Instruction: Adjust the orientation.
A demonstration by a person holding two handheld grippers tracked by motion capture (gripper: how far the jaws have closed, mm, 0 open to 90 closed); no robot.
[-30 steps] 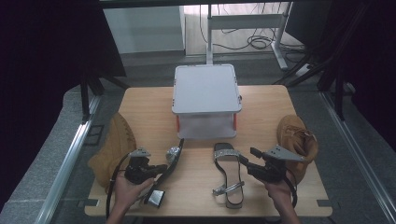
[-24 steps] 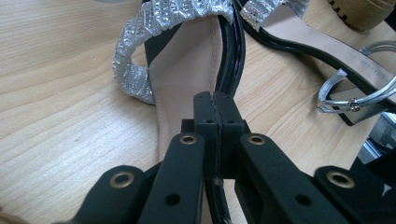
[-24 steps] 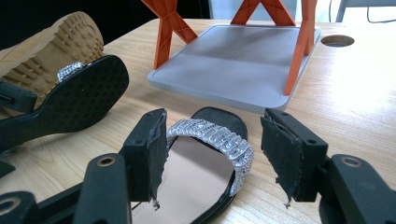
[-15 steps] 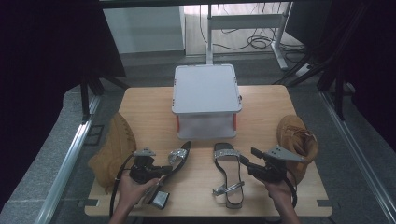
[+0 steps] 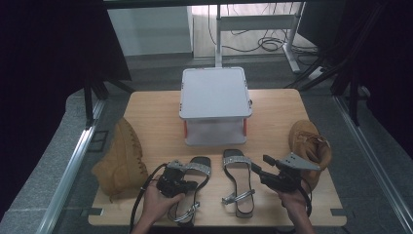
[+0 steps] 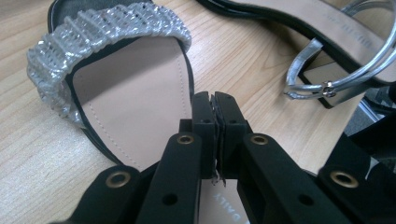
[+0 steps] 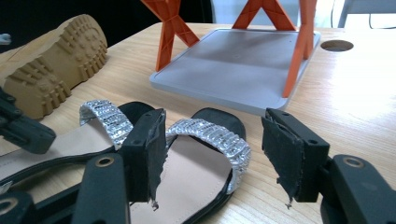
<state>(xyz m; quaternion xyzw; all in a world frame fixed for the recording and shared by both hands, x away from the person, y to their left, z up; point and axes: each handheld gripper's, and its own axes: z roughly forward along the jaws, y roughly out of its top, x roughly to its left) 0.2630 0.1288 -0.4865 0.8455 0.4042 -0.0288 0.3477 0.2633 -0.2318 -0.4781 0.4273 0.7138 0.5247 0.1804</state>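
Two black sandals with glittery silver toe straps lie side by side at the table's front. My left gripper [image 5: 194,185] [image 6: 215,100] is shut. Its tips sit on the right rim of the left sandal [image 5: 195,168] [image 6: 135,107], and I make out nothing but frayed pad between the jaws. My right gripper [image 5: 260,165] [image 7: 212,154] is open, just right of the right sandal [image 5: 236,183] [image 7: 201,163]. In the right gripper view its jaws frame that sandal's toe strap without touching it. The right sandal's silver ankle strap [image 6: 336,79] lies near the left gripper.
A grey platform on orange legs [image 5: 214,95] [image 7: 233,65] stands mid-table behind the sandals. One tan boot [image 5: 122,161] [image 7: 51,70] lies at the left edge and another [image 5: 309,141] at the right, beside the right hand. The wooden table [image 5: 156,117] has a cable hole [image 7: 337,45].
My left hand has slid right and the left sandal has come with it, ending closer to the right sandal. The right gripper has stayed put.
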